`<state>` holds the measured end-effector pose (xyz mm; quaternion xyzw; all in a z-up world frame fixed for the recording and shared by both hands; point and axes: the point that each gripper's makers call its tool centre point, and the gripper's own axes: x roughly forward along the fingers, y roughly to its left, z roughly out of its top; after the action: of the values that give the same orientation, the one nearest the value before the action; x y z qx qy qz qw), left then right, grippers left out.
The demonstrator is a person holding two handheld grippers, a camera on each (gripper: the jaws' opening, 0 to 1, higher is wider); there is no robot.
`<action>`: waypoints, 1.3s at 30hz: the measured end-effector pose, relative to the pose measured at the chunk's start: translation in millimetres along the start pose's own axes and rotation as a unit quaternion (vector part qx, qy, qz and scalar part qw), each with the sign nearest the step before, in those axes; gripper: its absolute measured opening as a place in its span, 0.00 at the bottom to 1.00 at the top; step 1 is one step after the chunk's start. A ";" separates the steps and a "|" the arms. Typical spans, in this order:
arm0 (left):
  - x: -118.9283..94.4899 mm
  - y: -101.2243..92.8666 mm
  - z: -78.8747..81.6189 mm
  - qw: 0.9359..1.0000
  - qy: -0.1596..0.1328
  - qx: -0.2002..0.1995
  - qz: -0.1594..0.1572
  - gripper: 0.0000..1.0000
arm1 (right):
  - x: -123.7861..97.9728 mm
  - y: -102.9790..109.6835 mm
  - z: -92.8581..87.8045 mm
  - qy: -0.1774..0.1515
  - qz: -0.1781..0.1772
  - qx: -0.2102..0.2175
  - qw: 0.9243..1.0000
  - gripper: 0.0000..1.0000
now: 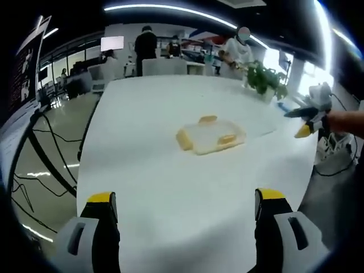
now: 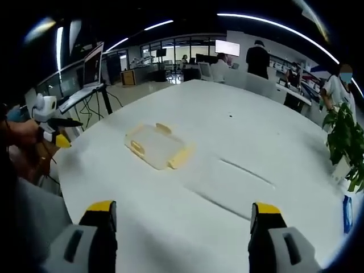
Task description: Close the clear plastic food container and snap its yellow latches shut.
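Note:
A clear plastic food container with yellow latches lies flat on the white table, lid on top. My left gripper stands open well short of it, nothing between its yellow-tipped jaws. The right gripper shows at the right edge of that view, held by a hand, off the table's side. In the right gripper view the container sits left of centre, and my right gripper is open and apart from it. The left gripper appears at that view's left edge.
A potted green plant stands near the table's far right corner, also seen as the plant. Cables trail on the floor left of the table. People and desks stand in the background. A laptop sits on a side stand.

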<state>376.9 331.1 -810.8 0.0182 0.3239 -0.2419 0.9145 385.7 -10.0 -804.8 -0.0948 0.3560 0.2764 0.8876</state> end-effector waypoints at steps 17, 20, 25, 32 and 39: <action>28.2 9.9 19.2 1.000 0.001 0.017 0.001 0.99 | 28.6 -0.4 32.4 -0.010 0.035 -0.040 0.999 0.99; 34.3 10.4 20.7 1.000 0.006 0.028 -0.004 0.99 | 33.6 0.7 35.4 -0.008 0.042 -0.047 0.998 0.99; 43.6 14.3 26.4 0.999 0.008 0.041 -0.008 0.99 | 40.1 0.4 40.9 -0.004 0.049 -0.065 0.997 0.99; 55.0 16.0 32.6 0.998 0.010 0.066 -0.018 0.99 | 49.7 -1.4 51.1 -0.002 0.059 -0.088 0.994 0.98; 66.8 17.6 32.5 0.995 0.025 0.095 -0.028 0.99 | 60.8 -3.3 62.7 -0.003 0.078 -0.117 0.990 0.97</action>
<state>448.9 311.7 -827.5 0.1016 0.3229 -0.2967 0.8930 460.0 35.9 -800.9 -0.1687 0.3254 0.3851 0.8470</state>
